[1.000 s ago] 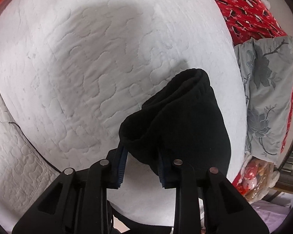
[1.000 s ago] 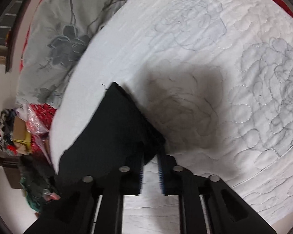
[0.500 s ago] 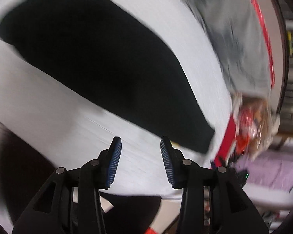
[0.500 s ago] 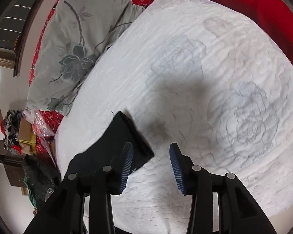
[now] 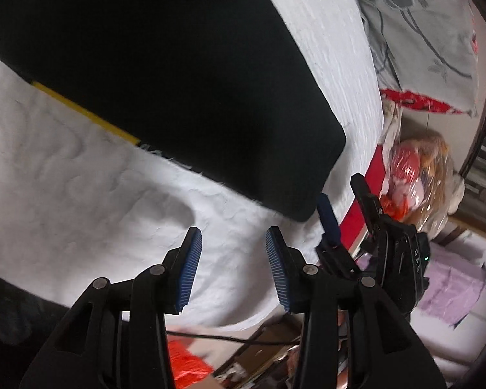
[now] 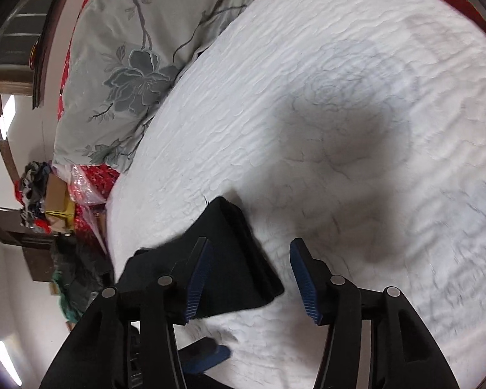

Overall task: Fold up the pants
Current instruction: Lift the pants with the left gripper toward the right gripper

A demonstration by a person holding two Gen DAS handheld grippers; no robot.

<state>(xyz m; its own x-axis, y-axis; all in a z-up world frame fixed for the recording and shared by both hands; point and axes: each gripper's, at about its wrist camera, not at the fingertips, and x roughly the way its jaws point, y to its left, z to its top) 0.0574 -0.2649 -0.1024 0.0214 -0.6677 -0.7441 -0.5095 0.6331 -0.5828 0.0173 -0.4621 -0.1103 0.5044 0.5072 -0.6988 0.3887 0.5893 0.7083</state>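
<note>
Now the black pants (image 5: 165, 74) lie folded and flat on the white quilted bed (image 5: 64, 168), reaching toward its right edge. My left tool (image 5: 233, 259) hangs over the quilt just near of them, wide apart and empty. My right tool (image 6: 249, 272) is also spread wide and holds nothing, its left finger over a pants corner. Farther off lies a grey flowered pillow (image 6: 129, 64).

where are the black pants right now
The black pants lie folded on the white quilt, ahead of the open left gripper; in the right wrist view their corner sits beside the open right gripper.
</note>
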